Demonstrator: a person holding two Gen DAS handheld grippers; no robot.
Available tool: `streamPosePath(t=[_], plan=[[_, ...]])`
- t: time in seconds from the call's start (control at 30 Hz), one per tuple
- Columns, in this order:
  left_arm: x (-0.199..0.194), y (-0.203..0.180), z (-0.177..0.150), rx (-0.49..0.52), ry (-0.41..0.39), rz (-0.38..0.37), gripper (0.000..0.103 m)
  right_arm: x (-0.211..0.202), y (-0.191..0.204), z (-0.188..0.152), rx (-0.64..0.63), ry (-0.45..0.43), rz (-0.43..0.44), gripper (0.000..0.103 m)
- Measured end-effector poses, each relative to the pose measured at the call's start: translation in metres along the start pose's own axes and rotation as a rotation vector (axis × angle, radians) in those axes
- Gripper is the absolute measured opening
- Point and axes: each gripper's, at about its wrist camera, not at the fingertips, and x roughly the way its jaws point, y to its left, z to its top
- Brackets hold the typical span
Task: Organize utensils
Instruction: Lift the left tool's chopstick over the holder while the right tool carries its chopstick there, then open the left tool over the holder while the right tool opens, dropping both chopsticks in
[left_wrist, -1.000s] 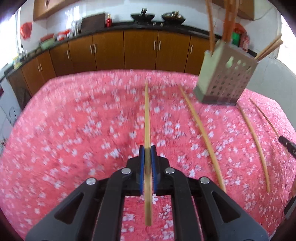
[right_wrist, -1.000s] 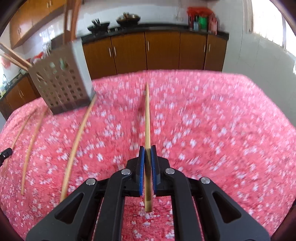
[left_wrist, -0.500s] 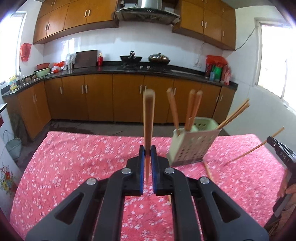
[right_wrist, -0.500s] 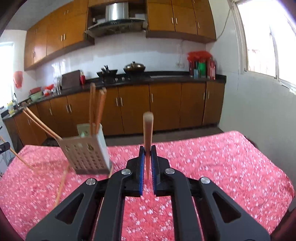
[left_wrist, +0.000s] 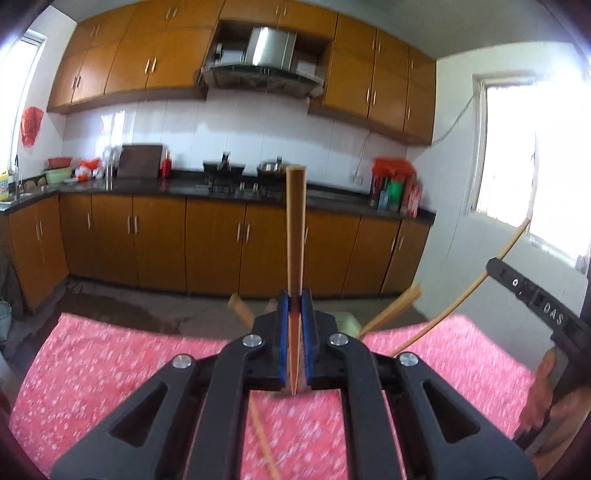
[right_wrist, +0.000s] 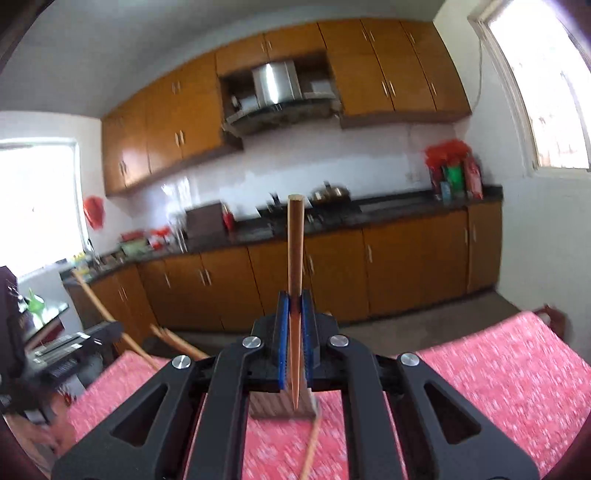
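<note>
In the left wrist view my left gripper (left_wrist: 294, 295) is shut on a wooden chopstick (left_wrist: 295, 229), which points up and away over the table. The pale perforated holder (left_wrist: 347, 319) is mostly hidden behind the jaws, with chopstick ends (left_wrist: 395, 308) sticking out of it. At the right edge my right gripper (left_wrist: 496, 266) carries its own chopstick (left_wrist: 476, 284). In the right wrist view my right gripper (right_wrist: 294, 295) is shut on a chopstick (right_wrist: 295, 251). The holder (right_wrist: 277, 404) shows low between its arms.
A red floral cloth (left_wrist: 110, 369) covers the table (right_wrist: 498, 369). Loose chopsticks lie on it (left_wrist: 262, 443) (right_wrist: 312, 443). A person's hand (left_wrist: 554, 410) holds the right gripper. Brown kitchen cabinets (left_wrist: 207, 243) and a dark counter stand beyond the table's far edge.
Both grippers have risen off the cloth and tilted upward, each lifting its chopstick. The holder has dropped low in both views, behind the jaws.
</note>
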Motion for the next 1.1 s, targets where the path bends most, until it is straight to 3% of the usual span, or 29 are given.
streamPosePath(t=[0.13,0.27,0.57,0.67,0.73,0.93,1.1], plan=[[0.019,-0.012,0.025,-0.027,-0.078,0.021,0.008,0.018,0.010,0.013,0.006,-0.064,0.017,0.008],[0.046,-0.018,0.035,-0.018,-0.133,0.070,0.008,0.050,0.018,0.006,-0.008,-0.056,0.004,0.008],[0.105,-0.009,0.009,-0.084,-0.002,0.050,0.009,0.089,0.013,-0.025,-0.010,0.061,-0.019,0.008],[0.103,-0.005,0.006,-0.082,-0.001,0.050,0.011,0.085,0.009,-0.023,-0.003,0.062,-0.023,0.013],[0.096,-0.003,0.008,-0.078,-0.009,0.056,0.015,0.079,0.007,-0.020,-0.001,0.051,-0.033,0.023],[0.061,0.008,0.015,-0.089,-0.044,0.074,0.025,0.050,-0.007,-0.014,0.015,0.032,-0.081,0.028],[0.013,0.031,-0.006,-0.087,-0.055,0.136,0.033,0.034,-0.030,-0.044,0.029,0.140,-0.149,0.029]])
